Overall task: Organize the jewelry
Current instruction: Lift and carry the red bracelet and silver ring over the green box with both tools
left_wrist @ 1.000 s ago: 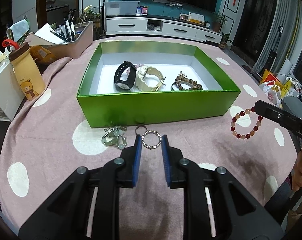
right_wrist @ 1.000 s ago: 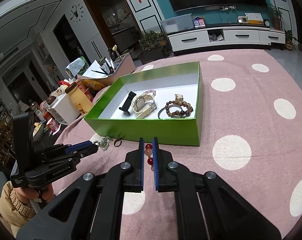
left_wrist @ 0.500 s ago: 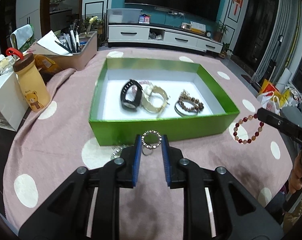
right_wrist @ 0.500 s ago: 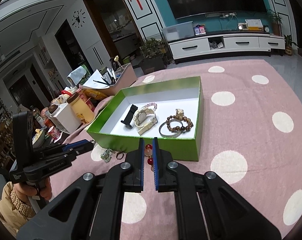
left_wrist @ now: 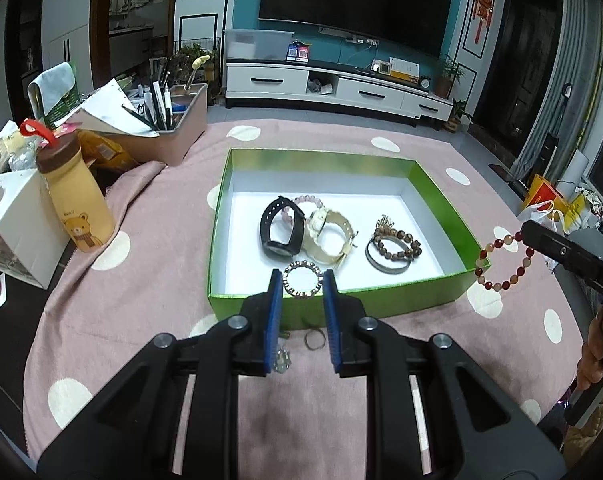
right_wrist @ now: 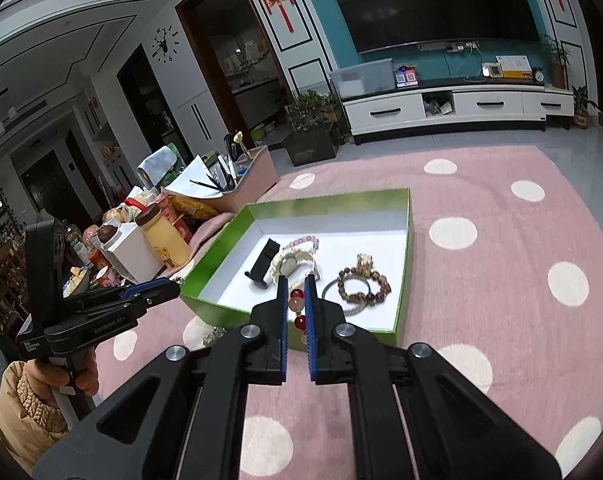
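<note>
Jewelry, mostly gathered in the green box [left_wrist: 441,196] on the pink dotted tablecloth [left_wrist: 149,264]. Inside, on the white floor of the box: a black watch [left_wrist: 282,229], a cream watch [left_wrist: 328,235] touching it on the right, a pale pink bead bracelet [left_wrist: 307,200] partly behind both, and further right a brown bead bracelet [left_wrist: 397,240] lying over a metal bangle [left_wrist: 385,265].

Left gripper [left_wrist: 301,285]: clamped on a studded silver ring bracelet [left_wrist: 302,280], blue pads touching its two sides, held above the near edge of the box, over the front wall and the white floor just behind it. Below the fingers, on the cloth in front of the box: a small dark ring [left_wrist: 314,340] and a pale beaded piece [left_wrist: 282,360], largely hidden by the left finger.

Right gripper [right_wrist: 292,294]: pinched on a red and peach bead bracelet [left_wrist: 503,260], seen in the left view hanging as a loop from the fingertips beside the box's near right corner, clear of the cloth. From the right view, only a few beads visible between the narrow blue pads.

Beyond the box on the left: a yellow bear bottle [left_wrist: 75,204], a white carton [left_wrist: 21,224] and a beige tray of pens [left_wrist: 169,128].
</note>
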The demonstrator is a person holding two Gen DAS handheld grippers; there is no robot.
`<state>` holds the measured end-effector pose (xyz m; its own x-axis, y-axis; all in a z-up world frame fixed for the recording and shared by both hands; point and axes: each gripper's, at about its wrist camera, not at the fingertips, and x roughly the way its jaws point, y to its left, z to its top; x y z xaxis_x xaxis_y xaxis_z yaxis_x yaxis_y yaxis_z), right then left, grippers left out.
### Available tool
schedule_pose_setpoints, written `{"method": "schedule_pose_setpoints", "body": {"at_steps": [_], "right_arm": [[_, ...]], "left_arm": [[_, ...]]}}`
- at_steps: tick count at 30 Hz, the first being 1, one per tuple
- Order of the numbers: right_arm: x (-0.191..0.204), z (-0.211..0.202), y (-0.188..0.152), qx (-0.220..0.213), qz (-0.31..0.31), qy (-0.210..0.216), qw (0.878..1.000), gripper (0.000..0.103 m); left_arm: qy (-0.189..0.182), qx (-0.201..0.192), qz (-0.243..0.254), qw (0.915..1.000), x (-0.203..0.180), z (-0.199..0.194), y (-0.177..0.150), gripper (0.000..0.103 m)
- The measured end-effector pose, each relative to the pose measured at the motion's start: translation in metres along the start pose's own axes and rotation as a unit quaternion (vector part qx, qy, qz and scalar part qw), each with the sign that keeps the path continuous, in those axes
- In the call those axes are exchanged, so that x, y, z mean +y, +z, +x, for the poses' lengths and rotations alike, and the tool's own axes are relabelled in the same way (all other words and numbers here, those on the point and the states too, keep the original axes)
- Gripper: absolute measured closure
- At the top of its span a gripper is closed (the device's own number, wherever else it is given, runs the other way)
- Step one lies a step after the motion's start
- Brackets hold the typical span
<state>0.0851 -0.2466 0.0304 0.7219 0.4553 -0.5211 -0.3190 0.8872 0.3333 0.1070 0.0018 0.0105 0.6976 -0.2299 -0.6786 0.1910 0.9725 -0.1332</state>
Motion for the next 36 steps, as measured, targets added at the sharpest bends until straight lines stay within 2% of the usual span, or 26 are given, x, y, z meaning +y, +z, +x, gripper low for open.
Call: {"method": "schedule_pose_setpoints", "body": {"at_steps": [20,36], "right_arm": [[-0.009,0.028,0.026,-0.004,-0.003,-0.004,1.000,0.096],[-0.024,0.056,0.046,-0.004,-0.002,-0.015,1.000,0.096]], "left_arm": [[-0.023,0.016,0.016,0.9995,-0.017,0.038,0.029,0.083],[-0.032,0.061,-0.008,0.9976,-0.002,0.082,0.043,0.083]]}}
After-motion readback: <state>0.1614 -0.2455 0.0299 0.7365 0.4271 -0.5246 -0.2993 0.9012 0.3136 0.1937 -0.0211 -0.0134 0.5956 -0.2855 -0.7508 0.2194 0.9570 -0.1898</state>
